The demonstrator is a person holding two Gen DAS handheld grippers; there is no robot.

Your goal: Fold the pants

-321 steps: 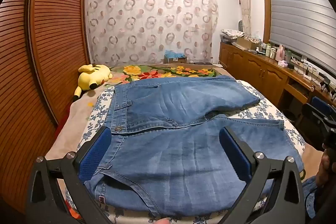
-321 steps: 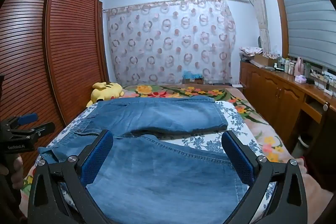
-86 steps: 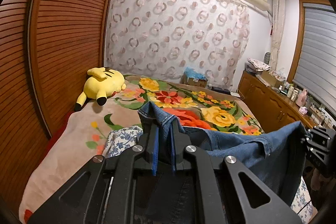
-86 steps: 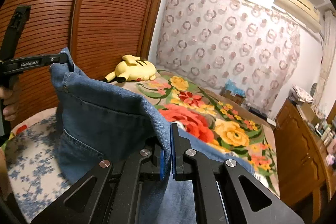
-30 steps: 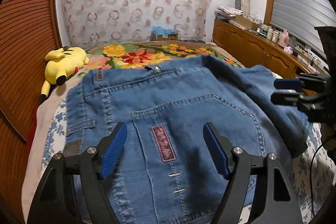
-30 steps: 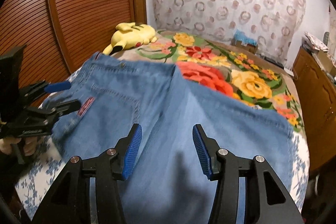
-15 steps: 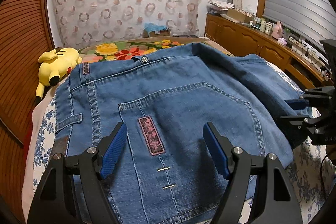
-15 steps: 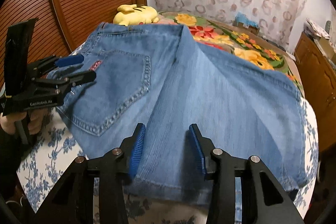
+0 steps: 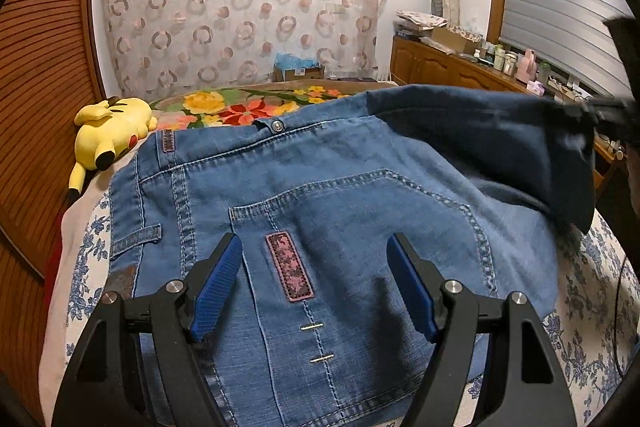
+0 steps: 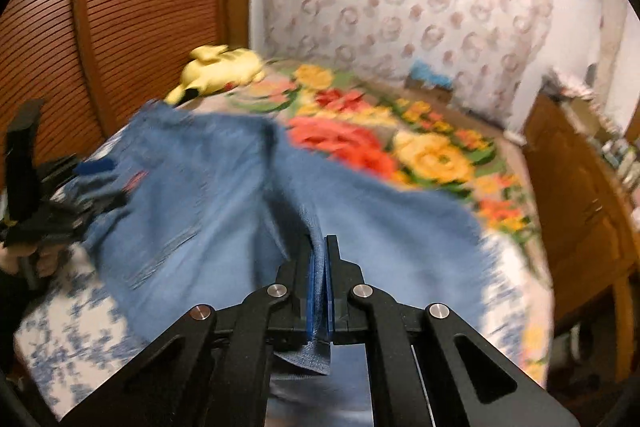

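The blue denim pants (image 9: 340, 211) lie on the bed, back pocket up, waistband toward the far side. My left gripper (image 9: 314, 281) is open and empty, hovering just above the pocket area. My right gripper (image 10: 319, 247) is shut on a fold of the pants' leg (image 10: 360, 227) and holds it lifted; in the left wrist view it (image 9: 608, 113) shows at the right edge with the raised dark denim flap (image 9: 500, 131). The right wrist view is blurred by motion. The left gripper also shows at the left edge of the right wrist view (image 10: 94, 183).
A yellow plush toy (image 9: 112, 131) lies at the bed's far left by the wooden slatted wardrobe (image 9: 36, 67). A floral blanket (image 9: 240, 107) covers the far bed. Wooden cabinets with bottles (image 9: 460, 67) stand at right. The blue-flowered sheet (image 9: 592, 307) surrounds the pants.
My right gripper has closed on the pants leg and lifted it up; half a second ago it was open above the fabric. My left gripper stays open over the pocket.
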